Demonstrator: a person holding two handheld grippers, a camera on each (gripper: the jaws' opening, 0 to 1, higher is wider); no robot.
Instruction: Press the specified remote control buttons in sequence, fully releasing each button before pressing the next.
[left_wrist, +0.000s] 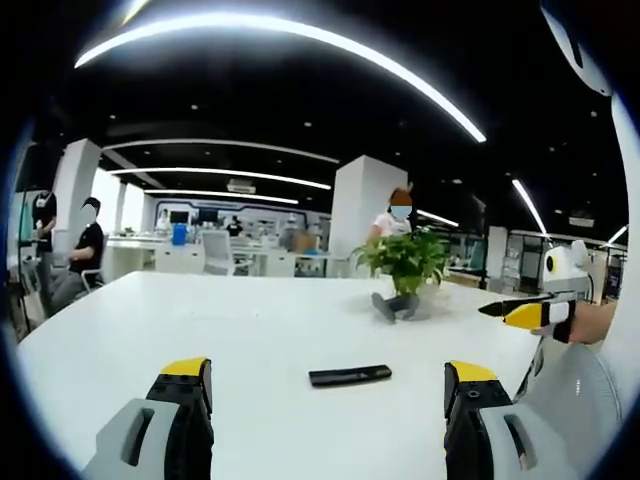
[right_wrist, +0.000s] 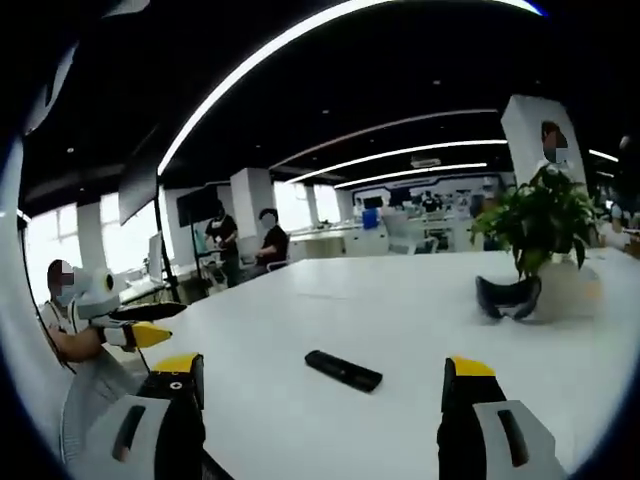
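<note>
A slim black remote control (left_wrist: 349, 376) lies flat on the white desk (left_wrist: 250, 320); a pot (right_wrist: 565, 292) holds a green plant (right_wrist: 540, 215); the remote lies ahead of and between the jaws of the left claw (left_wrist: 328, 385) and right claw (right_wrist: 322, 385), both wide open and empty.

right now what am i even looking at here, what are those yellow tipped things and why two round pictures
These are two hand-held grippers, one in each of a person's hands, each carrying a fisheye camera that looks out along its own two jaws. In the left gripper view, the left gripper stands open; the right gripper pokes in from the side. In the right gripper view, the right gripper's jaws are open too, and the left gripper shows at the left. On the white table lie a black remote control and a potted plant with a dark object beside it. Nothing is held.
</note>
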